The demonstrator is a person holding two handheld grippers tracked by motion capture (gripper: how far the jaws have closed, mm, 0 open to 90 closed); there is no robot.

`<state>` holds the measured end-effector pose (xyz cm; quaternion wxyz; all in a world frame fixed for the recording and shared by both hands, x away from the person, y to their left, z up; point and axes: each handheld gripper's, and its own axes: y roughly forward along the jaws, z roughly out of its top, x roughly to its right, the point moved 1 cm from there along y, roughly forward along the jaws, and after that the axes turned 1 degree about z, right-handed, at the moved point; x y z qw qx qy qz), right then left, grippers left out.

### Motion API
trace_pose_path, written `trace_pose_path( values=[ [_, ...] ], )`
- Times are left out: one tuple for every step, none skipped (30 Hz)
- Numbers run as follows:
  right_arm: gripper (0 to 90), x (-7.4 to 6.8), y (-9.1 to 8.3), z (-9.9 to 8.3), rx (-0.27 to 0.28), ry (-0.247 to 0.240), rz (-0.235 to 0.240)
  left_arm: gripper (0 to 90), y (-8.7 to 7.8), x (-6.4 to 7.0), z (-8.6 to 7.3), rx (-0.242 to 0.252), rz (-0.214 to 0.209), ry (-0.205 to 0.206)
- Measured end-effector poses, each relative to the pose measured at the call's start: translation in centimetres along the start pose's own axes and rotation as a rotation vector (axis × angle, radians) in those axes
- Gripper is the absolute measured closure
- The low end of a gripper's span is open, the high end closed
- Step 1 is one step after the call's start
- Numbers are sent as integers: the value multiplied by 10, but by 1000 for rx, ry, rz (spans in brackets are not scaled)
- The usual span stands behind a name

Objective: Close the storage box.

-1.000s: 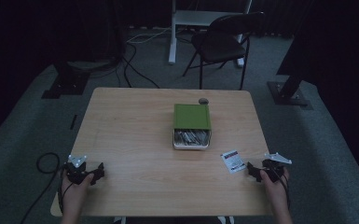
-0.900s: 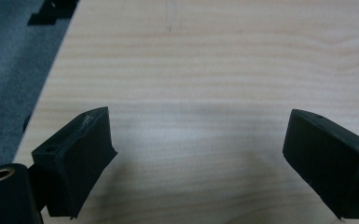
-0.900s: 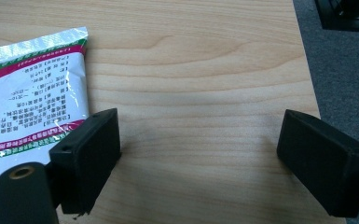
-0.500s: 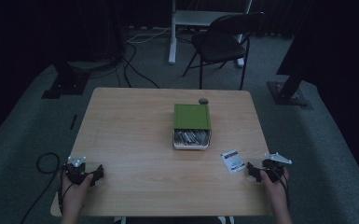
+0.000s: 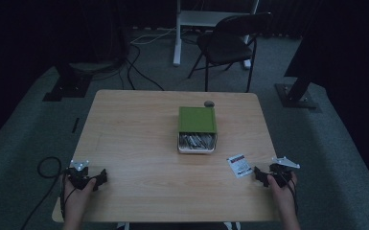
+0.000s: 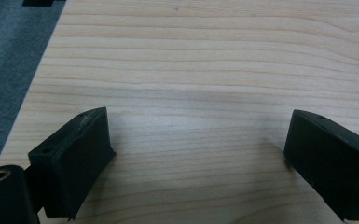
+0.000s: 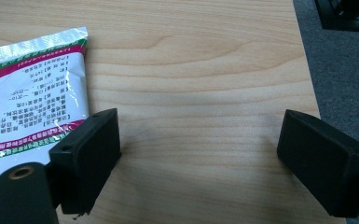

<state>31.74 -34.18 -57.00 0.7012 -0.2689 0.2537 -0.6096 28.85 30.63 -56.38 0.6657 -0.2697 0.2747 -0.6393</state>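
Black grippers (image 5: 267,176); blocky jaws; grey three-cornered plates.

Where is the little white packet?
In the high view, the white packet lies flat on the table, near the right gripper, below-right of the green box.

High view is dim, room behind table (image 5: 139,139) nearly black. Gripper views brighter, w/ soft shadows under jaws, small glare on packet (image 7: 32,93); near jaws slightly blurred.

The packet (image 7: 30,100) runs off the left edge in the right gripper view, and its print is too small to read. The green lid (image 5: 197,119) hides part of the box (image 5: 197,142). The things inside are too small to tell.
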Motion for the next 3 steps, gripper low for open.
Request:
trace_pose_path(
  values=[
    [128,0,0,0,0,0,0,80,0,0,0,0,0,-1],
    [128,0,0,0,0,0,0,79,0,0,0,0,0,0],
    [129,0,0,0,0,-1,0,79,0,0,0,0,0,0]
  ],
)
